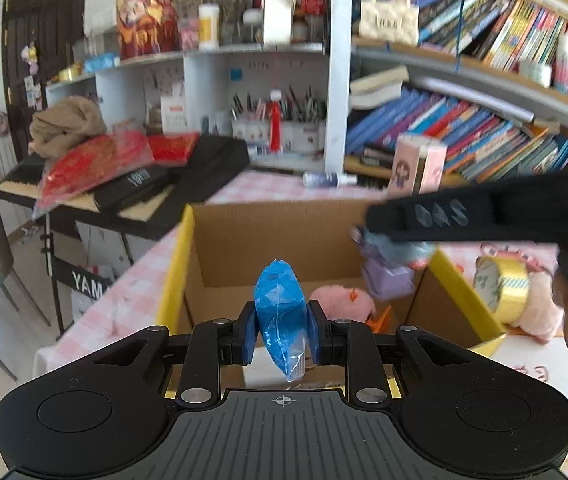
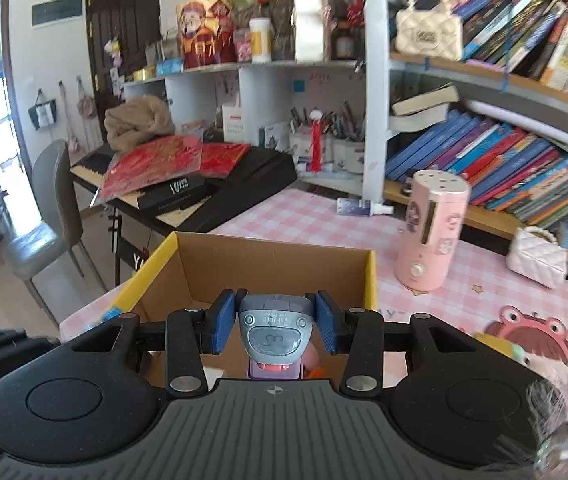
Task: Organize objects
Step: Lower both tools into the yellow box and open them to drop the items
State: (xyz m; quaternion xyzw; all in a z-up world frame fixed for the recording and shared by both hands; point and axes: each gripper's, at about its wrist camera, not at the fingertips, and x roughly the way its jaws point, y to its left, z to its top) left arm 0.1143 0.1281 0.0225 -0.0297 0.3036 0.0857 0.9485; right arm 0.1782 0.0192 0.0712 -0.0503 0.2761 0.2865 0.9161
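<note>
Sorting partly done: both tools loaded above the open brown cardboard box (image 1: 284, 240).
Left tool (image 1: 281, 336) pinched a blue plastic-wrapped packet (image 1: 281, 312); right tool (image 2: 271, 326) pinched a grey-and-lilac toy vehicle (image 2: 271, 330); yellow tape roll (image 1: 504, 288) remained on the bench (image 2: 324, 220).

A home study is shown. Crowded bookshelves (image 2: 524, 152) fill the right; a keyboard (image 2: 187, 188) and chair (image 2: 47, 216) are seen at left.

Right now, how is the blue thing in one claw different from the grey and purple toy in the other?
The blue packet is soft, crinkly plastic wrap; the toy is hard moulded plastic. The packet is one colour, while the toy is grey above and purple below, with lettering. The left gripper pinches the packet; the right gripper clamps the toy. Both hang over the cardboard box.
</note>
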